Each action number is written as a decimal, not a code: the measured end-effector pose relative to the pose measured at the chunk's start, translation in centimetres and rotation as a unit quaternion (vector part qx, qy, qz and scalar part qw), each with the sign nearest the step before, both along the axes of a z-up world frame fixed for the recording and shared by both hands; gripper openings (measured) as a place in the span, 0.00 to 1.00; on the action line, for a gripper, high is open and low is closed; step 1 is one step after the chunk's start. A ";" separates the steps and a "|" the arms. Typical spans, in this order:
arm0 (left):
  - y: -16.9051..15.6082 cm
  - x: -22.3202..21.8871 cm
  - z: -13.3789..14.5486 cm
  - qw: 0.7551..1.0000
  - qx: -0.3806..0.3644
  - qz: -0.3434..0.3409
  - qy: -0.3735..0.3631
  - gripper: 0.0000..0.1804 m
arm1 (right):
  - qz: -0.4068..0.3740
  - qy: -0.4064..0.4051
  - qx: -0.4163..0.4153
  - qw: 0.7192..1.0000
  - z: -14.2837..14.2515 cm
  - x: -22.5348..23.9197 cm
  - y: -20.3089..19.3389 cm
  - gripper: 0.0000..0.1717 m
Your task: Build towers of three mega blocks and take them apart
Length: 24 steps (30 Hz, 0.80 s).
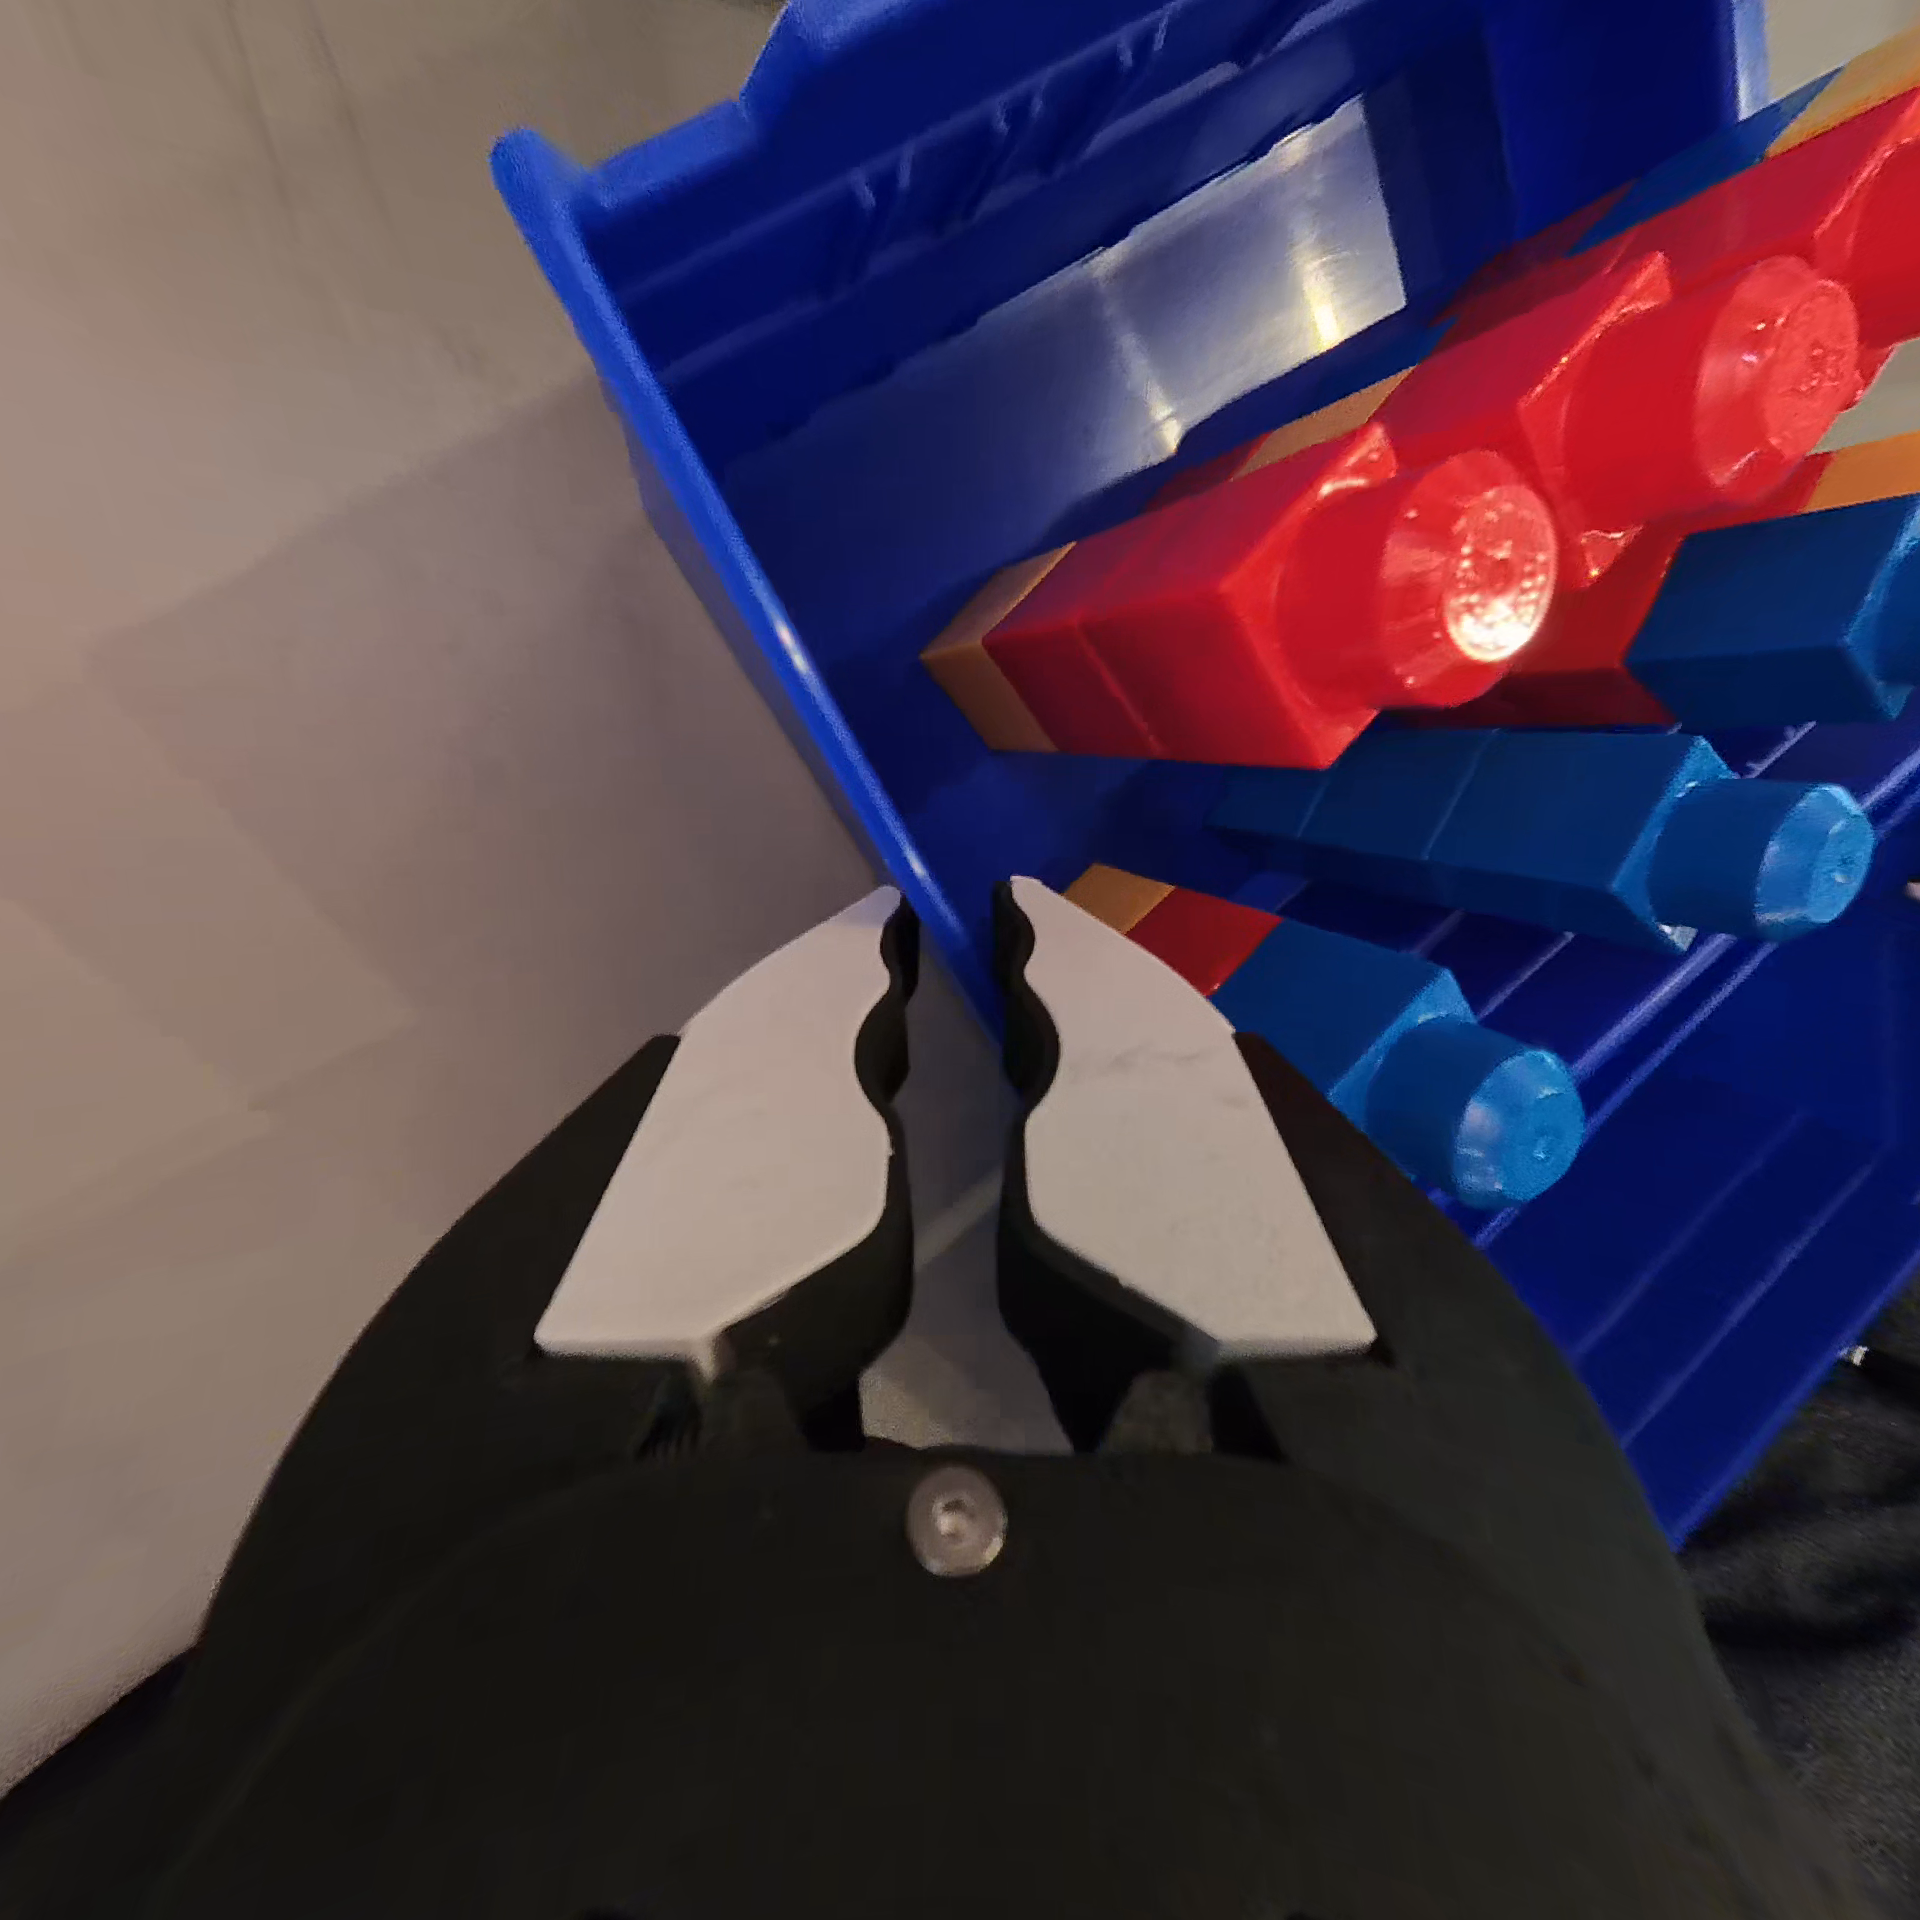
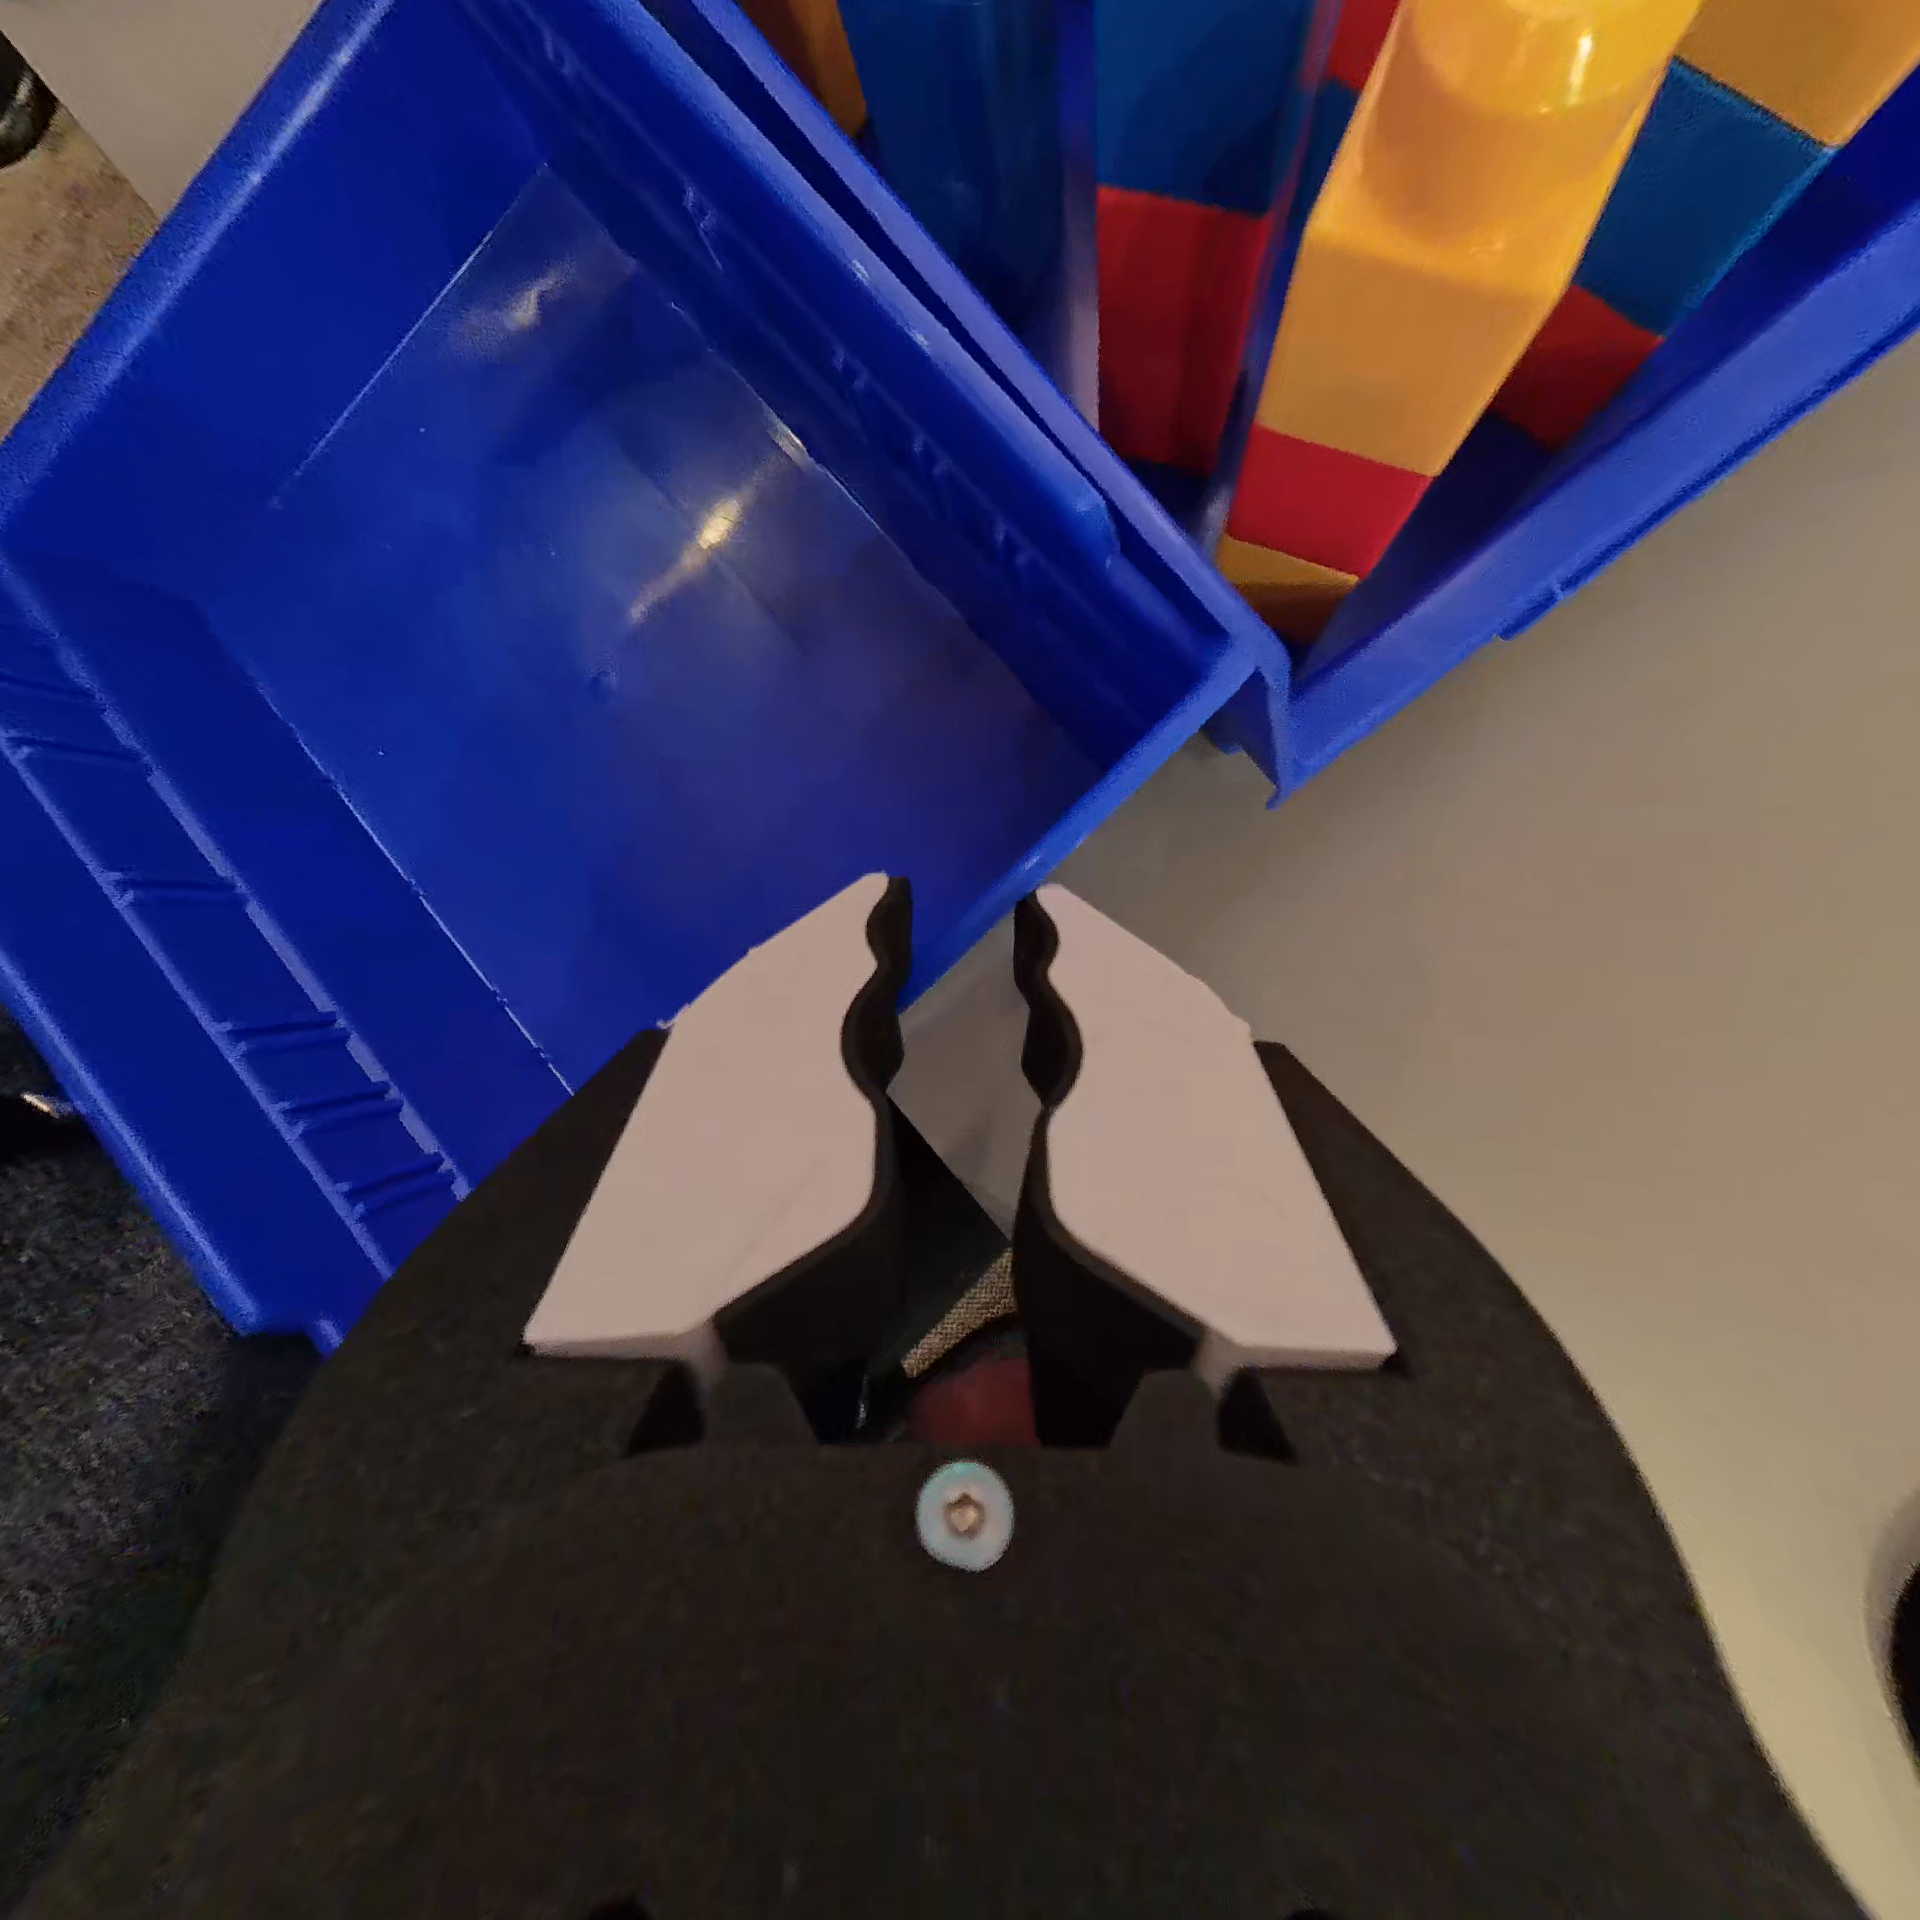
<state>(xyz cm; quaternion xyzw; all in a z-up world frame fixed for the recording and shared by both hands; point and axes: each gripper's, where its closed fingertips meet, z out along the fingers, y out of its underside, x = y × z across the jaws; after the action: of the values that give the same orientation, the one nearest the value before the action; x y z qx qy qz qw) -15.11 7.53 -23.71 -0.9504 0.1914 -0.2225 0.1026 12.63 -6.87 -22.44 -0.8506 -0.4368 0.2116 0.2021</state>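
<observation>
1. Two narrow jaws of the left gripper point(image 1: 951, 914) straddle the rim of the blue bin point(image 1: 790, 623) holding three-block towers point(image 1: 1299, 623), likely to steady or shift it.
2. One empty bin's point(image 2: 1143, 810) rim sits between the right gripper's point(image 2: 961, 904) narrowed jaws; pad contact unclear. Towers point(image 2: 1382, 343) stand in the neighbouring bin point(image 2: 1558, 582).

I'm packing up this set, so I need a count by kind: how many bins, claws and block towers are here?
Blue bins: 2, the empty bin and the bin with blocks
Claws: 2, the left claw and the right claw
Block towers: too overlapped to count
Total counted: 4
</observation>
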 end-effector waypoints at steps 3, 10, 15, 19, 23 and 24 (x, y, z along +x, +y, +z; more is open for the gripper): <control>0.2 -0.8 0.0 1.000 0.000 -0.004 0.015 0.07 | 0.002 -0.009 -0.001 1.000 0.0 1.2 0.6 0.11; 1.1 -4.4 -0.1 0.999 -0.007 0.002 0.037 0.06 | 0.007 -0.033 0.002 0.999 0.0 4.7 2.9 0.10; 2.2 -8.9 -0.2 0.998 -0.009 0.037 0.051 0.05 | 0.011 -0.043 -0.003 0.999 -0.1 5.8 4.4 0.10; 2.5 -11.1 -0.4 0.997 -0.023 0.059 0.044 0.08 | 0.015 -0.050 -0.019 0.998 -0.1 5.9 4.0 0.16; 2.1 -10.7 -1.1 0.997 -0.055 0.053 0.019 0.12 | 0.011 -0.064 -0.030 0.997 -0.2 5.6 3.4 0.21; 2.1 -10.5 -1.2 0.997 -0.061 0.050 0.018 0.10 | 0.010 -0.068 -0.030 0.997 -0.2 5.6 3.4 0.21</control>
<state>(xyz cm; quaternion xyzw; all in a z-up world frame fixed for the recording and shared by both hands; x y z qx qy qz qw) -25.58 9.58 -24.93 -0.9671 0.1320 -0.2113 0.0518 18.23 -3.45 -22.68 -0.8643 -0.4513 0.1688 0.1441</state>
